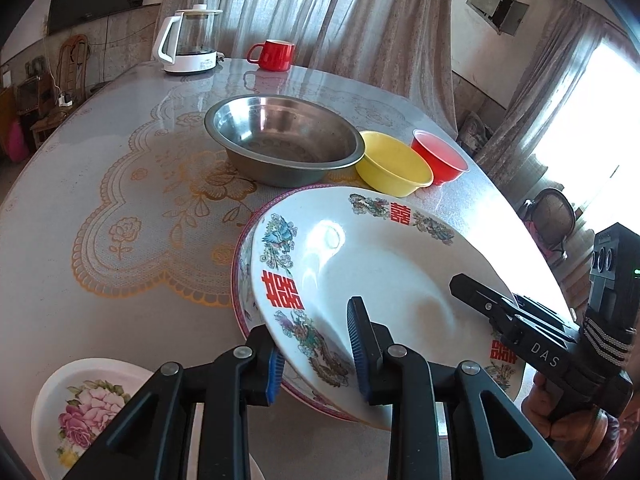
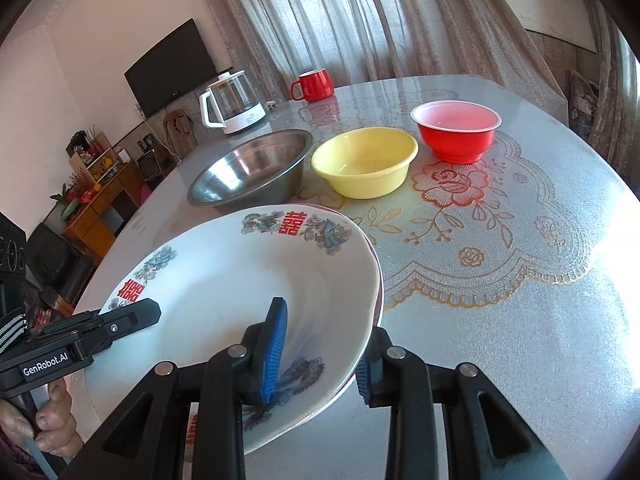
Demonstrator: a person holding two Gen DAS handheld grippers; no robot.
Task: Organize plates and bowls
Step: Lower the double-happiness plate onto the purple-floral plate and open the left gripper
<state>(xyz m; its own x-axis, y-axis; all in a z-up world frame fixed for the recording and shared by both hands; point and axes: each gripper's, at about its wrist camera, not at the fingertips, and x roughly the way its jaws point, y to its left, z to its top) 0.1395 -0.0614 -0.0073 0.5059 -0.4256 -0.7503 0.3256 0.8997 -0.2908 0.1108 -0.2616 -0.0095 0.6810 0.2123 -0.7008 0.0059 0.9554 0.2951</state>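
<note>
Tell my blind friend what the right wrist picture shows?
Both grippers, the right gripper and the left gripper, clamp opposite edges of a white plate with red symbols, over another plate. Behind stand a steel bowl, yellow bowl and red bowl.

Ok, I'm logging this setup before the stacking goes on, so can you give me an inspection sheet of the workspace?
Surface: table with a lace-patterned cover.
Job's things: white plate held tilted over a red-rimmed plate; steel bowl, yellow bowl, red bowl in a row; flowered plate at the near edge.
Clutter: kettle, red mug.
Grippers: left gripper and right gripper both clamp the white plate's rim from opposite sides.
Cables: one runs along the wall; its end is unclear.
Surroundings: curtains, television, cabinet.
</note>
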